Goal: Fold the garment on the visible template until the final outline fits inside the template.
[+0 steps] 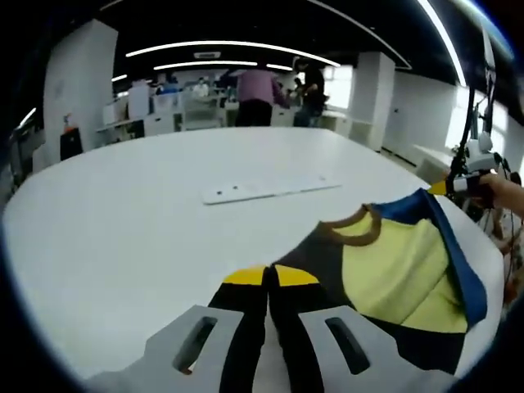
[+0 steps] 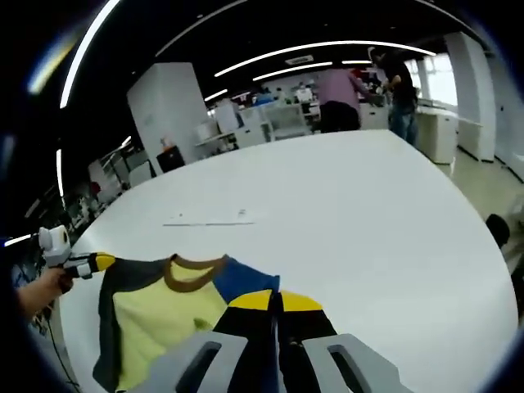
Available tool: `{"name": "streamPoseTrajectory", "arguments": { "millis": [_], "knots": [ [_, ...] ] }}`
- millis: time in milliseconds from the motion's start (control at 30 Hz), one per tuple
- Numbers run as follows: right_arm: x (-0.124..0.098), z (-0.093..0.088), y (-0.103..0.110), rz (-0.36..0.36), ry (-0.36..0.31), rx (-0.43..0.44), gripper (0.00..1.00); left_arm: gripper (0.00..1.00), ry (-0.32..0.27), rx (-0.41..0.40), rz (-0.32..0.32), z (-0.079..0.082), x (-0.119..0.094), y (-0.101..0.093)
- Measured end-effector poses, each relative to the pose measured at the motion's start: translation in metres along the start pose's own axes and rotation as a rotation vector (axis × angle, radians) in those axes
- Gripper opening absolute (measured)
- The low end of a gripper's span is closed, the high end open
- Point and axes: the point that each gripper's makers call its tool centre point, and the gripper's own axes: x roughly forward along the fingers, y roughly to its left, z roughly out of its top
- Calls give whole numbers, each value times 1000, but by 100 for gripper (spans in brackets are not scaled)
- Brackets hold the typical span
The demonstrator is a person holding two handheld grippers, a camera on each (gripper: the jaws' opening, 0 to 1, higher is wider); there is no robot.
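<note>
Shirt (image 1: 393,270) hangs lifted above the table (image 1: 164,213); our left gripper (image 1: 268,278) and right gripper (image 2: 276,301) have jaws closed, each pinching a shoulder; we should keep it taut and lower evenly.

Long ceiling light strips (image 1: 229,45) are glowing over an open office. 2 people (image 1: 282,97) are standing by distant desks (image 2: 270,123). A white pillar (image 1: 78,82) is rising beyond the broad white table (image 1: 164,205).

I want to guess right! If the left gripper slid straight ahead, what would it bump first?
Probably nothing soon: ahead of the left gripper lies bare white table, then likely the flat white strip. The garment sits off to its right.
</note>
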Motion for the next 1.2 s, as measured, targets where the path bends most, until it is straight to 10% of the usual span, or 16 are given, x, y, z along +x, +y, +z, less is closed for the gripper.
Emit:
{"name": "streamPoseTrajectory", "arguments": {
  "millis": [567, 1200],
  "knots": [
    [-33, -22, 49, 154, 62, -206, 58, 45, -45, 87, -101, 5, -38, -34],
    [-89, -96, 132, 406, 202, -357, 63, 55, -48, 137, -250, -22, -97, -108]
  ]
}}
